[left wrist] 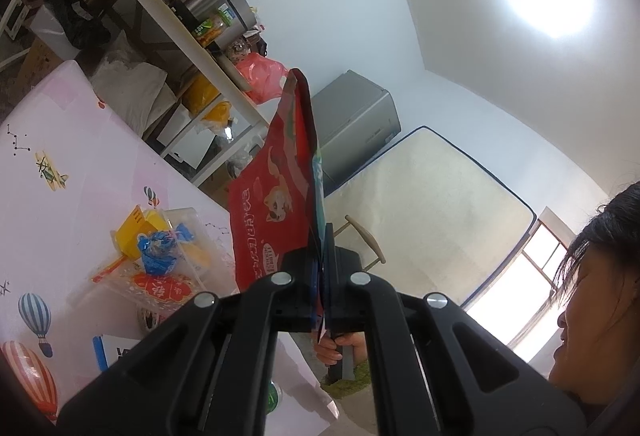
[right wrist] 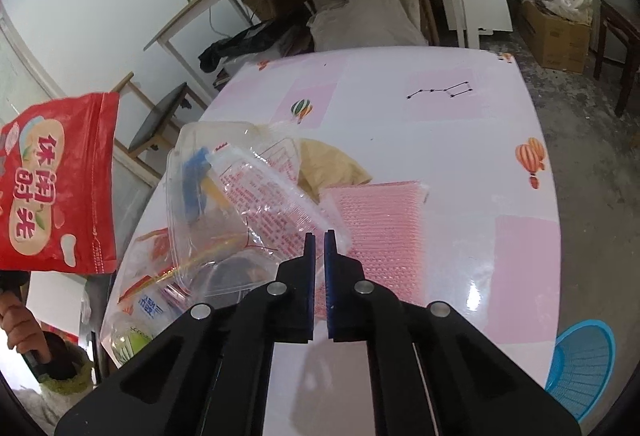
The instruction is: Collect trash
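Observation:
My left gripper (left wrist: 323, 240) is shut on the bottom edge of a red snack bag (left wrist: 272, 204), which stands up from the jaws. In the right wrist view the same red bag (right wrist: 56, 188) hangs at the left, above a hand (right wrist: 20, 320). My right gripper (right wrist: 319, 234) points down at the table with its jaws together on the near corner of a clear wrapper with red print (right wrist: 272, 196). That wrapper lies on a clear plastic box (right wrist: 208, 172) holding blue and yellow scraps. In the left wrist view this trash pile (left wrist: 160, 248) lies left of the bag.
A pink bubble sheet (right wrist: 376, 228) lies just behind the right fingertips, a yellow-beige crumpled piece (right wrist: 328, 164) beyond it. The table (right wrist: 440, 140) has a glossy pink-and-white balloon print. A blue mesh basket (right wrist: 584, 368) sits on the floor at the lower right. Shelves and boxes stand behind.

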Available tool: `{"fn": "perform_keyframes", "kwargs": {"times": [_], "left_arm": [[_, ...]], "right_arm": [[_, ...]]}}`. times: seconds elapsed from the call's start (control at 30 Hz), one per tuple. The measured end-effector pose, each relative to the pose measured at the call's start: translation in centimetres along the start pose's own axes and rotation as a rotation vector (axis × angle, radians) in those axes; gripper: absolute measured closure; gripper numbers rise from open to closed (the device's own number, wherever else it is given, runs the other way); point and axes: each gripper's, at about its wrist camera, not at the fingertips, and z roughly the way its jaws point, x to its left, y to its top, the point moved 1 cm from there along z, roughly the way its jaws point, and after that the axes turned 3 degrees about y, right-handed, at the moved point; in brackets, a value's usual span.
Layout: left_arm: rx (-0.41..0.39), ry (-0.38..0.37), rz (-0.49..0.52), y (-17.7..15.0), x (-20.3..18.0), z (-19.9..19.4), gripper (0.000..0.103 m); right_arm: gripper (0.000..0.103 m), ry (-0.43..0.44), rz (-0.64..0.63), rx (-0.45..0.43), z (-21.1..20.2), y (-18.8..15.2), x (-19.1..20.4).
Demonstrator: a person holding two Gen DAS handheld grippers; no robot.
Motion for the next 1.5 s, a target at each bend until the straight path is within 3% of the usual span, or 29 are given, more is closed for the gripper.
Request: {"fn": "perform_keyframes", "kwargs": {"times": [0.27, 0.3, 0.4, 0.53, 0.8, 0.9, 1.1, 1.5], "left_arm": [[0.002, 0.011, 0.031, -0.1, -1.1, 0.5, 0.103], [0.001, 0.014, 0.038, -0.1, -1.3, 0.6, 0.103], [0.001, 0.019, 0.046, -0.2, -1.6, 0.7, 0.103], [0.000, 0.027, 0.050, -0.2, -1.6, 0.7, 0.103], [0.012, 0.032, 0.051, 0.1, -0.9, 1.1, 0.103], [0.014, 0.034, 0.047, 0.2, -0.5, 1.2, 0.103], [0.011, 0.032, 0.035, 0.3, -0.2, 1.1, 0.103], [0.002, 0.021, 0.072, 0.3, -2.4, 1.7, 0.103]], "right_arm": [[0.097, 0.060, 0.018, -0.033, -1.9, 0.2, -0.4], [0.093, 0.060, 0.001, -0.023, -1.7, 0.5, 0.0], [0.043, 0.039, -0.050, -0.012, -0.7, 1.4, 1.1], [0.037, 0.006, -0.116, 0.047, 1.8, 2.6, 2.1], [0.038, -0.024, -0.158, 0.159, 6.4, 4.0, 3.0], [0.049, -0.010, -0.135, 0.161, 6.6, 4.0, 2.7], [0.069, 0.020, -0.097, 0.127, 5.6, 3.5, 2.3], [0.071, 0.005, -0.030, -0.032, 0.5, 3.5, 0.9]]}}
